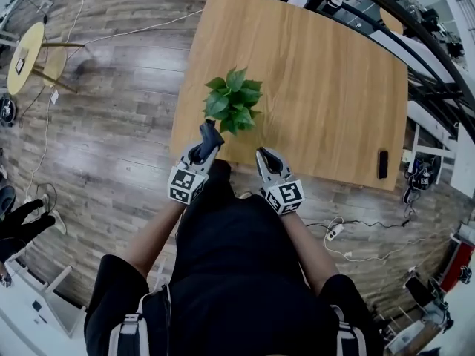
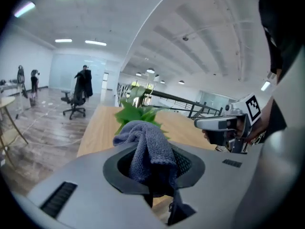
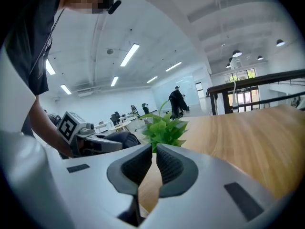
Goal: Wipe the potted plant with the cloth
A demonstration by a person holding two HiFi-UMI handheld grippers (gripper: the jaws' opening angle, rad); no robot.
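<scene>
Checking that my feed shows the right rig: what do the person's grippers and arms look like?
Both the left gripper and right gripper are light grey shells with dark ribbed pads inside the jaws. Each carries a white cube printed with black square markers. The person wears a black short-sleeved top and light shoulder straps.

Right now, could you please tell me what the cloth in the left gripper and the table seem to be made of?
The cloth looks like soft microfibre or terry, grey-blue and matte: its surface shows a fine nubby pile and it folds limply. The table looks like light wood or wood-look laminate, smooth with a faint sheen: grain lines run across it.
</scene>
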